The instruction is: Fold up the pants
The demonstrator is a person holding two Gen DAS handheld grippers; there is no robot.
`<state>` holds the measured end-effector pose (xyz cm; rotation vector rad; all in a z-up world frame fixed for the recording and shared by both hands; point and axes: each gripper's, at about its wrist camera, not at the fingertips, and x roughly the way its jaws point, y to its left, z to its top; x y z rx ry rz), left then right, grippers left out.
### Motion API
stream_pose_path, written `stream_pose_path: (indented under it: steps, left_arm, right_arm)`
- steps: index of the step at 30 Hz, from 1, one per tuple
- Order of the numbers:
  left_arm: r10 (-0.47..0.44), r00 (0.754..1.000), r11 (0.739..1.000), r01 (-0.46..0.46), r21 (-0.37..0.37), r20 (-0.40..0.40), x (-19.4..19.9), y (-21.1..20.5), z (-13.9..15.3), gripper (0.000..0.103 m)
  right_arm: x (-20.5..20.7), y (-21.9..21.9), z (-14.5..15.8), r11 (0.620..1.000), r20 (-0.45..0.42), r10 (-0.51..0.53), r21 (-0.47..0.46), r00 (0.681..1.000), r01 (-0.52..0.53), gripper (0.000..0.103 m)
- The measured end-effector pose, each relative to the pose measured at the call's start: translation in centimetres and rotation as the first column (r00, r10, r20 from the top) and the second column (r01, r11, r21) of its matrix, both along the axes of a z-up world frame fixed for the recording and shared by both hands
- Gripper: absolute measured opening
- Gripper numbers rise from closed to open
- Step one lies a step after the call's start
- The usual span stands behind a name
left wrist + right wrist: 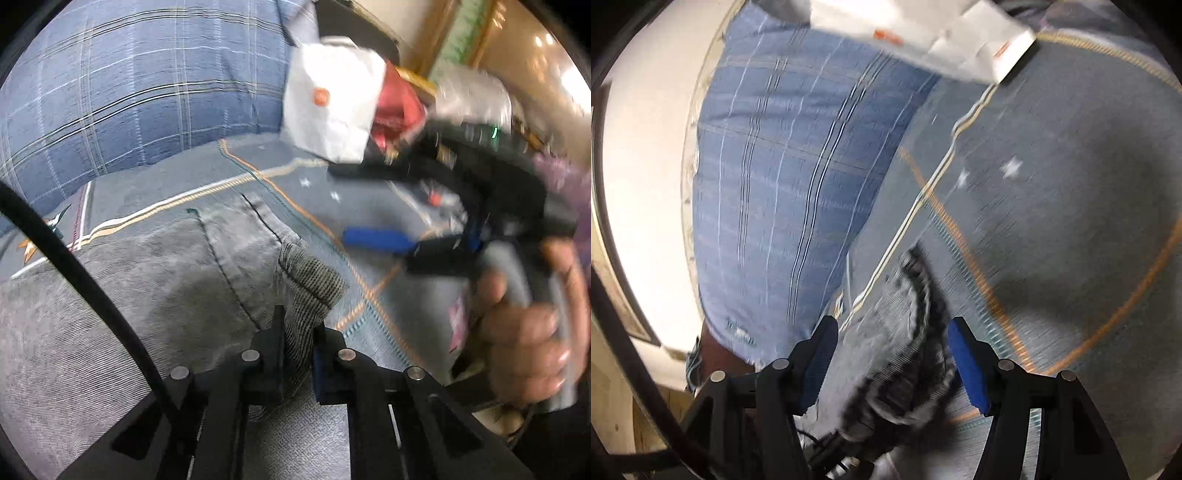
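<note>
- Left wrist view: the left gripper [298,354] has its jaws drawn narrow and pinched on the ribbed edge of the grey pants [177,280], which look like a cuff or waistband, at 6 o'clock in the frame. The grip sits at the fabric's corner, seemingly so that corner can be lifted and carried over in a fold.
- Left wrist view: the pants spread from 6 to 9 o'clock across a grey-blue bedsheet [369,206] crossed with orange and white stripes. A blue plaid pillow [140,92] fills 10 to 12 o'clock, and a white paper bag [332,99] sits at 1 o'clock.
- Left wrist view: at 3 o'clock a person's hand [524,314] grips the handle of the right gripper [373,240], whose blue-padded finger reaches towards the sheet just beside the pants' edge. Motion blur softens it.
- Right wrist view: the right gripper [892,354] stands wide, its blue pads either side of a bunched, ribbed part of the pants [897,350] at 6 o'clock. The pads do not appear to press on the cloth; the claw seems placed astride it, ready to take a second corner.
- Right wrist view: the pillow [783,184] lies at 10 o'clock, the bedsheet [1071,221] at 3 o'clock and the paper bag [942,37] at 12 o'clock.
</note>
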<state>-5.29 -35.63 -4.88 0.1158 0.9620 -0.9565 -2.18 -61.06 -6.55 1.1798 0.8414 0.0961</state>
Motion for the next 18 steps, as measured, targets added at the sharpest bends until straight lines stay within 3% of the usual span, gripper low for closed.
stream_pose_path:
  steps: [5,10,13,15,18]
  left_arm:
    - [0.004,1.000,1.000,-0.004,-0.009,0.006,-0.6,0.3,0.2,0.011]
    - [-0.015,1.000,1.000,0.015,0.019,-0.005,-0.8,-0.8,-0.7,0.011]
    - [-0.014,1.000,0.999,0.014,0.028,-0.021,-0.7,-1.0,-1.0,0.011]
    - [-0.002,1.000,1.000,0.002,0.010,-0.017,-0.5,-0.5,-0.6,0.011]
    - [0.033,0.999,0.999,-0.034,-0.036,-0.026,0.2,1.0,0.3,0.010]
  right_arm:
    - [1.3,1.5,-1.3,0.998,-0.072,0.060,0.016,0.996,-0.059,0.065]
    - [1.8,2.2,-3.1,0.991,-0.090,0.075,0.115,0.993,-0.064,0.066]
    - [2.1,2.7,-2.5,0.994,-0.086,0.100,0.061,0.991,-0.095,0.066]
    - [2.0,2.6,-2.5,0.996,-0.113,0.087,0.025,0.990,-0.085,0.066]
    - [0.6,1.1,-2.3,0.996,-0.059,0.022,0.090,0.998,-0.016,0.066]
